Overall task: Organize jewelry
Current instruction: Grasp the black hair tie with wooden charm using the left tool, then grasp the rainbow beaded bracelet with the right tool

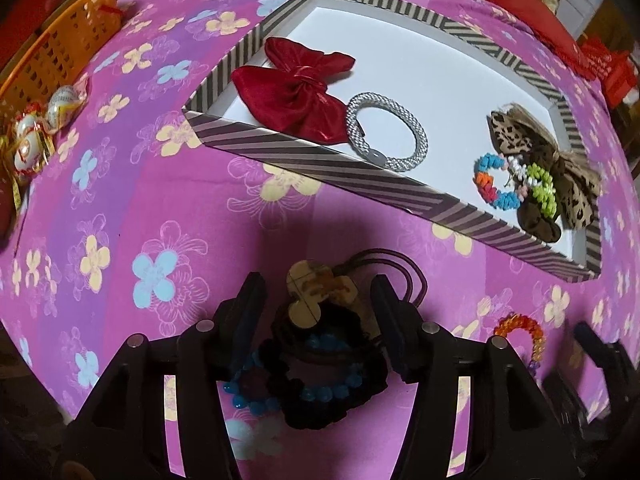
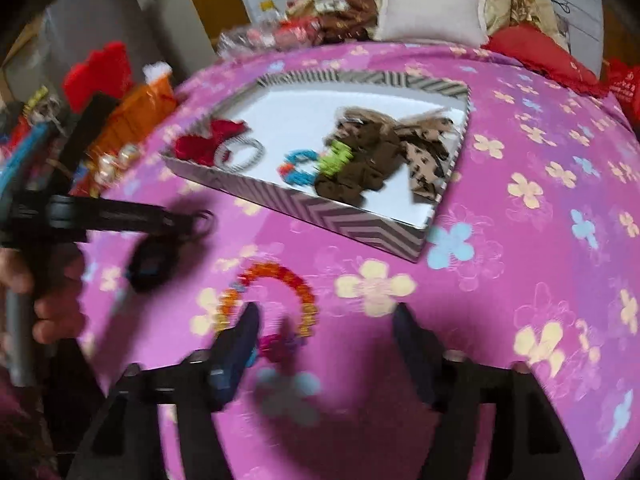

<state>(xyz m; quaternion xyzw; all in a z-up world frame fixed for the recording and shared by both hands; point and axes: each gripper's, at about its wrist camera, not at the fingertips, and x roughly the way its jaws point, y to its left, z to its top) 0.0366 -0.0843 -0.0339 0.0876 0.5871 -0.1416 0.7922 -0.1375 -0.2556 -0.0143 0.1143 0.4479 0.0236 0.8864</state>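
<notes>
A magenta flowered cloth (image 1: 120,208) covers the surface; cushions (image 2: 430,14) and an orange basket (image 1: 60,52) crowd its far edge.

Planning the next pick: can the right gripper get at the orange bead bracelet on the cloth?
Probably yes. The right gripper is open just beside the orange bead bracelet, with nothing lying over it.

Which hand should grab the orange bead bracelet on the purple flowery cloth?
The right gripper, I'd say. The orange bead bracelet lies right by its open fingertips, while the left gripper is open around a pile of hair ties.
</notes>
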